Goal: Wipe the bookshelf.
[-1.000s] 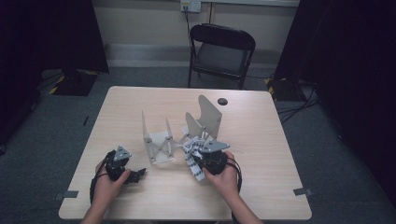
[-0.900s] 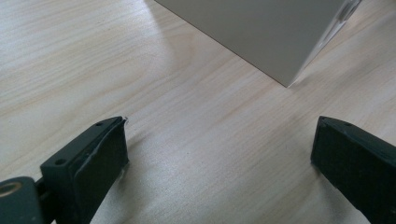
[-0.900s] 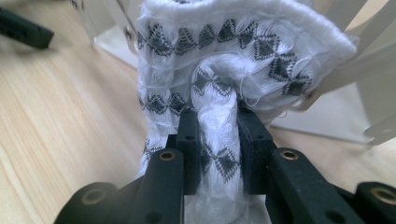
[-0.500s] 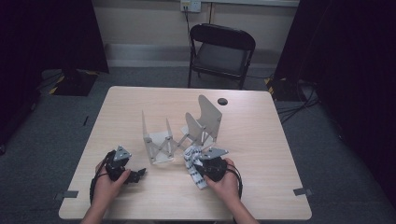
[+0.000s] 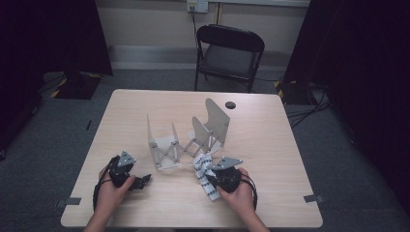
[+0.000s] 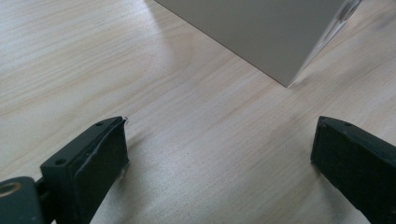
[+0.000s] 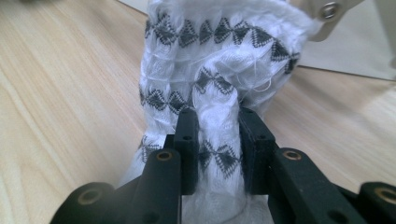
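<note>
On the near half of the light wood table point(image 5: 145, 111) there's no readable writing anywhere, no brand or label on the cloth, the rack or the grippers, so nothing to report there. The right gripper point(image 7: 217, 122) is clamped on a bunched fold of a white cloth point(image 7: 219, 70) with rows of small black diamond patterns; you can see the two black jaws pinching the fabric between them, and the rest of the cloth is heaped up just beyond the tips, resting on the tabletop. From the high view that same cloth point(image 5: 203, 176) lies at the near edge of the table, right next to the front foot of a clear acrylic accordion-style rack point(image 5: 186, 137) with upright panels joined by a crisscross hinge. The rack stands just behind the cloth, so it's the thing in the way on the far side. A small dark round disc point(image 5: 230, 105) sits farther back on the table, and a black folding chair point(image 5: 229, 53) stands beyond the far edge. The left gripper point(image 6: 219, 154) has its jaws spread wide with nothing between them, just bare wood, hovering low over the table with a corner of the rack's panel point(image 6: 261, 32) ahead of it. Both hands come in from the near edge, the left hand point(image 5: 113, 186) well apart from the right hand point(image 5: 237, 191).
</note>
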### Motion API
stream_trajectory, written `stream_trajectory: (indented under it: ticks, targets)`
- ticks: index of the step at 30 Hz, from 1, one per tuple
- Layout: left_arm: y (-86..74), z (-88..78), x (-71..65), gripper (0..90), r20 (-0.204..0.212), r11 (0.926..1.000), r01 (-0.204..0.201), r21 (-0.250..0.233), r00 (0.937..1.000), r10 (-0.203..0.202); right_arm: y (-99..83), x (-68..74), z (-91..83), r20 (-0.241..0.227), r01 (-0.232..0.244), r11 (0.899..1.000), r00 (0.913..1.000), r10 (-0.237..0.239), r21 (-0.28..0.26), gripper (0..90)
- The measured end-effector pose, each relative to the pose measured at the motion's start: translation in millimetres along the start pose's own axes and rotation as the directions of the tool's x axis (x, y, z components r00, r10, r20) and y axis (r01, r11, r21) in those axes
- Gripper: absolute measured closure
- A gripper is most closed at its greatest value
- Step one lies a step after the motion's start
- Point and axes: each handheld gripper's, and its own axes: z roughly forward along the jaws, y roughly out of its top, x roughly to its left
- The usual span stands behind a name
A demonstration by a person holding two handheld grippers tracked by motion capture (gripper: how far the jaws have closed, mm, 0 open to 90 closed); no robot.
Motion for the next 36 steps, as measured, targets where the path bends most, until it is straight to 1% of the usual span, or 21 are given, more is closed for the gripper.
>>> stream_trajectory:
  ticks: [3, 4, 5, 6, 7, 8, 10, 11, 12, 13, 14, 16, 18, 19, 22, 24, 25, 27, 30, 33, 36]
  targets:
    - [0.0, 0.0, 0.0, 3.4, 0.000, 1.0000, 0.000, 0.000, 1.0000, 0.000, 3.4, -2.1, -15.4, 0.012, -0.005, 1.000, 0.9999, 0.006, -0.031, 71.7]
    - [0.0, 0.0, 0.0, 3.4, 0.000, 1.0000, 0.000, 0.000, 1.0000, 0.000, 3.4, -2.1, -15.4, 0.012, -0.005, 1.000, 0.9999, 0.006, -0.031, 71.7]
    - [0.0, 0.0, -0.1, 3.4, 0.000, 1.0000, 0.000, -0.001, 1.0000, 0.000, 8.9, -4.0, -26.5, 0.030, 0.001, 0.998, 0.9996, 0.001, -0.057, 71.8]
    - [0.0, 0.0, -0.1, 3.4, 0.000, 1.0000, 0.000, -0.001, 1.0000, 0.000, 8.9, -4.0, -26.5, 0.030, 0.001, 0.998, 0.9996, 0.001, -0.057, 71.8]
    - [-0.1, -0.2, -0.3, 3.5, -0.002, 1.0000, -0.001, -0.001, 1.0000, 0.001, 15.2, -5.7, -35.2, 0.041, 0.005, 0.996, 0.9991, -0.002, -0.086, 71.8]
    - [-0.1, -0.2, -0.3, 3.6, -0.002, 1.0000, -0.001, -0.001, 1.0000, 0.001, 15.2, -5.7, -35.2, 0.041, 0.005, 0.996, 0.9991, -0.002, -0.086, 71.8]
    - [-0.2, -0.4, -0.3, 3.7, -0.001, 1.0000, -0.001, 0.000, 1.0000, 0.001, 26.1, -7.3, -46.0, 0.060, 0.005, 0.992, 0.9982, 0.002, -0.124, 71.8]
    - [-0.2, -0.3, -0.4, 3.8, 0.000, 1.0000, 0.001, 0.000, 1.0000, -0.001, 36.1, -7.6, -52.7, 0.066, 0.005, 0.987, 0.9978, 0.006, -0.162, 71.7]
    - [-0.2, -0.3, -0.4, 3.8, 0.000, 1.0000, 0.001, 0.000, 1.0000, -0.001, 36.1, -7.6, -52.7, 0.066, 0.005, 0.987, 0.9978, 0.006, -0.162, 71.7]
    - [-0.2, -0.3, -0.4, 3.8, 0.001, 1.0000, 0.001, 0.000, 1.0000, -0.001, 48.3, -6.3, -57.8, 0.068, 0.006, 0.982, 0.9976, 0.007, -0.189, 71.7]
    - [-0.2, -0.3, -0.4, 3.8, 0.001, 1.0000, 0.001, 0.000, 1.0000, -0.001, 48.3, -6.3, -57.8, 0.068, 0.006, 0.982, 0.9976, 0.007, -0.189, 71.7]
    - [-0.2, -0.4, -0.3, 3.8, 0.001, 1.0000, 0.000, 0.000, 1.0000, 0.000, 59.5, -2.8, -59.8, 0.074, 0.020, 0.978, 0.9972, -0.004, -0.209, 71.2]
    - [-0.2, -0.4, -0.3, 3.8, 0.001, 1.0000, 0.001, 0.001, 1.0000, -0.001, 68.9, 1.0, -56.2, 0.074, 0.035, 0.977, 0.9971, -0.019, -0.212, 71.1]
    - [-0.2, -0.3, -0.4, 3.8, 0.001, 1.0000, 0.002, 0.000, 1.0000, -0.002, 73.0, 2.7, -49.5, 0.073, 0.037, 0.979, 0.9971, -0.023, -0.199, 71.1]
    - [-0.2, -0.3, -0.4, 3.8, 0.001, 1.0000, 0.001, -0.001, 1.0000, -0.001, 73.7, 4.4, -40.5, 0.069, 0.039, 0.982, 0.9972, -0.027, -0.183, 71.1]
    - [-0.2, -0.3, -0.3, 3.8, 0.001, 1.0000, 0.000, 0.000, 1.0000, 0.000, 69.1, 4.9, -28.1, 0.060, 0.029, 0.985, 0.9980, -0.020, -0.167, 71.0]
    - [-0.2, -0.3, -0.4, 3.8, 0.001, 1.0000, 0.000, 0.000, 1.0000, 0.000, 69.1, 4.9, -28.1, 0.060, 0.029, 0.985, 0.9980, -0.020, -0.167, 71.0]
    - [-0.2, -0.3, -0.4, 3.8, 0.001, 1.0000, 0.001, 0.000, 1.0000, -0.001, 63.1, 4.1, -20.6, 0.050, 0.009, 0.988, 0.9988, -0.001, -0.154, 71.0]
    - [-0.2, -0.3, -0.4, 3.8, 0.001, 1.0000, 0.001, 0.000, 1.0000, -0.001, 54.3, 2.5, -11.5, 0.044, -0.004, 0.992, 0.9990, 0.010, -0.125, 71.1]
    - [-0.2, -0.3, -0.4, 3.8, 0.001, 1.0000, 0.001, 0.000, 1.0000, -0.001, 42.9, 1.8, -0.1, 0.037, -0.015, 0.996, 0.9991, 0.018, -0.093, 71.0]
    - [-0.2, -0.4, -0.4, 3.8, 0.001, 1.0000, 0.001, 0.000, 1.0000, -0.001, 36.2, 2.4, 5.9, 0.029, -0.017, 0.997, 0.9994, 0.019, -0.069, 70.7]
